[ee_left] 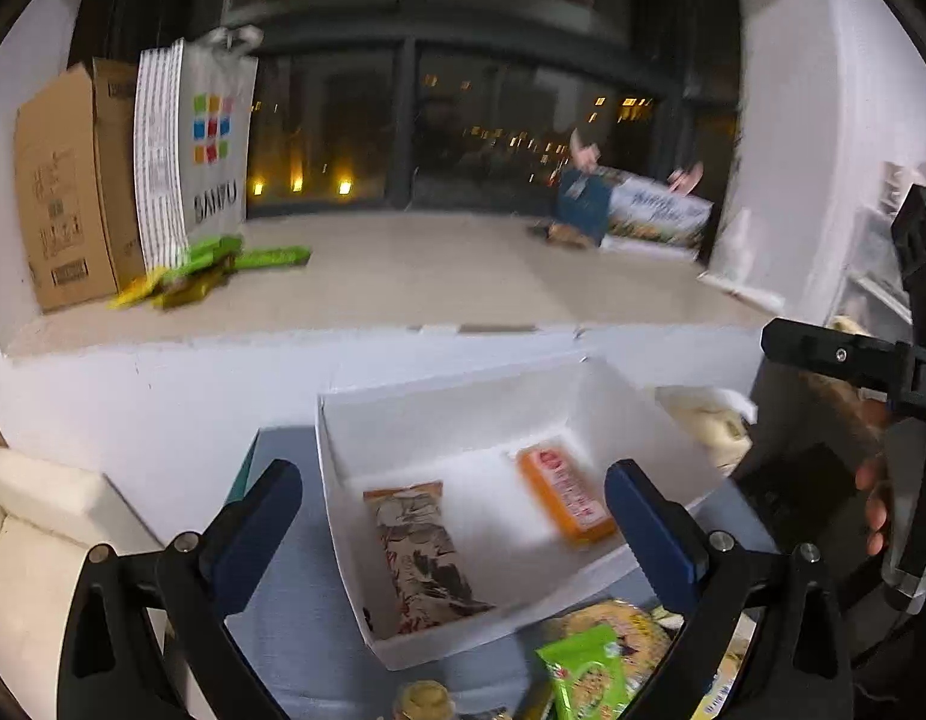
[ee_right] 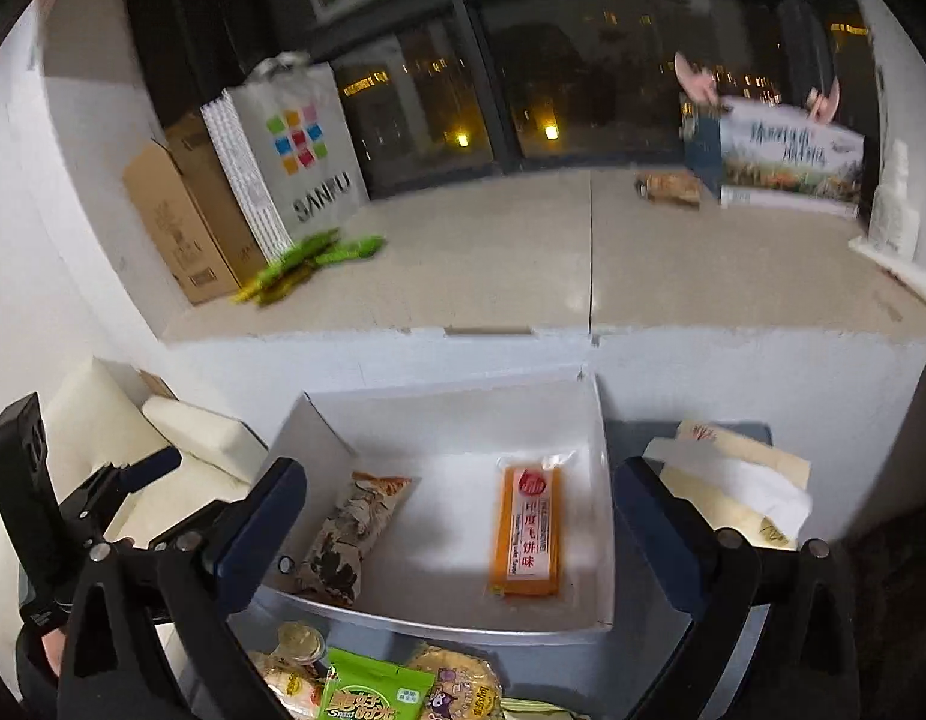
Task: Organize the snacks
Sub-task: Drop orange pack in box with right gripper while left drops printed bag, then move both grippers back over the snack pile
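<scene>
A white open box (ee_left: 438, 408) (ee_right: 604, 516) sits on a blue-grey table. In it lie a brown patterned snack pack (ee_left: 417, 546) (ee_right: 348, 531) on the left and an orange snack pack (ee_left: 565, 492) (ee_right: 527, 531) on the right. Loose snacks lie in front of the box: a green bag (ee_left: 586, 675) (ee_right: 372, 690) and a yellow round pack (ee_left: 628, 624) (ee_right: 456, 684). My left gripper (ee_left: 453, 516) is open and empty above the box. My right gripper (ee_right: 459, 516) is open and empty, also above the box. The right gripper's body shows at the right edge of the left wrist view (ee_left: 853, 360).
Behind the box runs a wide stone window ledge (ee_right: 493, 264) with a cardboard box (ee_left: 66, 186), a SANFU bag (ee_right: 294, 156), green snack packs (ee_right: 306, 261) and a printed carton (ee_right: 787, 162). A cream cushion (ee_right: 180, 438) lies left; tissue and paper (ee_right: 745, 480) lie right.
</scene>
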`<state>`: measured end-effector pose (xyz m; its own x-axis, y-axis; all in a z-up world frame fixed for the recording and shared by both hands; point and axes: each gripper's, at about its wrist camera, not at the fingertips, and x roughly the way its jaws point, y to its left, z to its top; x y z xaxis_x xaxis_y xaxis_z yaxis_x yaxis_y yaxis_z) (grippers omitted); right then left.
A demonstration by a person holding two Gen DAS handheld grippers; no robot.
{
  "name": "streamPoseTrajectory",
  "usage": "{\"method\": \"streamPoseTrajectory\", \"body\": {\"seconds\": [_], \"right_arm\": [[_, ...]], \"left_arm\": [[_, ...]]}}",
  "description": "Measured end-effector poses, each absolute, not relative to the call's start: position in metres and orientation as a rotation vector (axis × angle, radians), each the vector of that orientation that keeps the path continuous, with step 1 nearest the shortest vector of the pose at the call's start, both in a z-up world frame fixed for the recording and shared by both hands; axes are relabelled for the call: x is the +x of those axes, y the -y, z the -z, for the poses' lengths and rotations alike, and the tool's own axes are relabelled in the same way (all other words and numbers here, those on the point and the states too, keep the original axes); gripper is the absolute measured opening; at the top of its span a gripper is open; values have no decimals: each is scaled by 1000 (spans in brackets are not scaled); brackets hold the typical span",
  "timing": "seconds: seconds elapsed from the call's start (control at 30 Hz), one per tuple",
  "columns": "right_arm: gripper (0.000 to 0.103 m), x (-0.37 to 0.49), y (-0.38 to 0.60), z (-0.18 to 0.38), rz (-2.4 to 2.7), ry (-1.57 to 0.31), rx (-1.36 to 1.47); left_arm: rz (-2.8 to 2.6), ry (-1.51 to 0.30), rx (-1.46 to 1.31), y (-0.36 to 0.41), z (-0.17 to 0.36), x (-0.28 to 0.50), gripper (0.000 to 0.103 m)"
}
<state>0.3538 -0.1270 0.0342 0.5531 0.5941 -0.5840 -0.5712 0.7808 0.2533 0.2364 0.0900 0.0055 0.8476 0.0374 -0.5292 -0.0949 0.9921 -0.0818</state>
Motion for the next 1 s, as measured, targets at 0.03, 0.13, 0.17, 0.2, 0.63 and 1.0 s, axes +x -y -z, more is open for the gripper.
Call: {"method": "streamPoseTrajectory", "body": {"seconds": [0.03,0.13,0.17,0.2,0.63,1.0], "right_arm": [[103,344,134,-38,-696,-679,44],[103,318,154,-46,-731,-614,99],[103,302,163,-49,-746,-576,105],[103,290,168,-51,-759,-567,88],[103,138,256,-11,-613,-503,10],[103,105,271,43,-560,-637,-42]], "left_arm": [[-64,-544,-104,-88,-9,231,103],[-9,-488,-187,-86,-16,197,103],[16,-434,-208,-86,-18,183,103],[33,-391,-218,-84,-20,167,103],[21,-492,-244,-71,7,45,103],[26,-556,-233,-53,35,18,103]]}}
